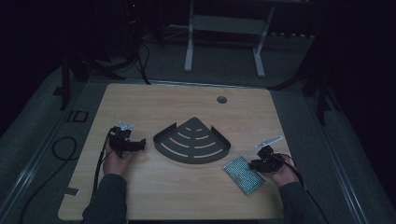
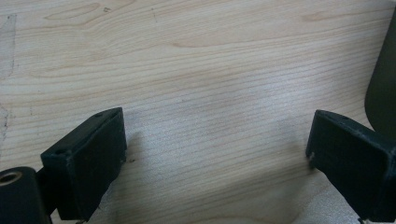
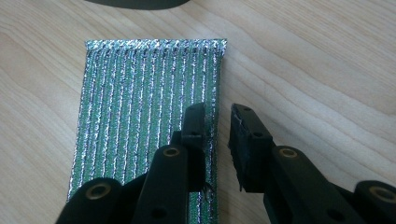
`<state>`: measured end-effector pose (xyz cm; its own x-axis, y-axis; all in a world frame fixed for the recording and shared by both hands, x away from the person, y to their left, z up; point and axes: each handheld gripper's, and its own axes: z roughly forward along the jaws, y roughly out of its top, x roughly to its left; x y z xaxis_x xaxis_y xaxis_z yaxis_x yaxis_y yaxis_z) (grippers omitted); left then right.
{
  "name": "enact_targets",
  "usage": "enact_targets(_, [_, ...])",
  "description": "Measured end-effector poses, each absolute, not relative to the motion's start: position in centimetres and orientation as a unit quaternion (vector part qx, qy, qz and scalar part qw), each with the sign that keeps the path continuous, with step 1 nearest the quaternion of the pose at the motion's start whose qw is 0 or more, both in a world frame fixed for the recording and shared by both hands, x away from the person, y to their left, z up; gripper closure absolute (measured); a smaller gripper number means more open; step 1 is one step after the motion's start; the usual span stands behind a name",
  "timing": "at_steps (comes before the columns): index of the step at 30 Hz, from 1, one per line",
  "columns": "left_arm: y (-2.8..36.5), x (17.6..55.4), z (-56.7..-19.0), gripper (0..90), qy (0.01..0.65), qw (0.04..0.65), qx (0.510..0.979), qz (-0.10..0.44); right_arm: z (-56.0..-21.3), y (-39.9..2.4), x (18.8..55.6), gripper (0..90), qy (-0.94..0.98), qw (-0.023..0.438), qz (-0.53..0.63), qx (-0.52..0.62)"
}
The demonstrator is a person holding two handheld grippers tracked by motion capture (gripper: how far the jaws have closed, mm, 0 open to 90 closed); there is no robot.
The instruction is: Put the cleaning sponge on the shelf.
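Note:
A black quarter-round slotted shelf [image 1: 192,140] lies flat in the middle of the wooden table [image 1: 187,196]. To its right, near the front, lies a green and silver ribbed pad [image 1: 243,174]. My right gripper [image 1: 254,164] sits at the pad's right edge. In the right gripper view its jaws [image 3: 218,114] stand a narrow gap apart, one over the pad [image 3: 140,107], the other over bare wood, and the pad lies flat and unpinched. My left gripper [image 1: 137,145] rests left of the shelf, wide open [image 2: 217,135] over bare wood, with the shelf's edge [image 2: 383,84] just beside it.
A round cable hole [image 1: 222,99] is at the table's far side. White frame legs [image 1: 189,51] stand on the floor behind the table. A black cable [image 1: 63,149] loops on the floor at the left. The room around is dark.

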<state>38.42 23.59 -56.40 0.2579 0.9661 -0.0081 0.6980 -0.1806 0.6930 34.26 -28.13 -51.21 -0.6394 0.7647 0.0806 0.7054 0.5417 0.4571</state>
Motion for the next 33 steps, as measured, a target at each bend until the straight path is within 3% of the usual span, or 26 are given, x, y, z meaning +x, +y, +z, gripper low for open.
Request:
enact_targets(8, [23.6,38.4,-56.4,5.6,0.566,0.298,0.735,0.225,-51.4,-28.0,34.6,75.0,0.879,0.049,0.219,0.420])
enact_targets(19, [23.6,38.4,-56.4,5.6,0.566,0.298,0.735,0.225,-51.5,-27.9,35.7,81.3,0.880,0.003,0.196,0.433])
enact_targets(33, [23.6,38.4,-56.4,5.6,0.566,0.299,0.735,0.224,-50.9,-26.7,36.6,89.3,0.897,-0.001,0.148,0.417])
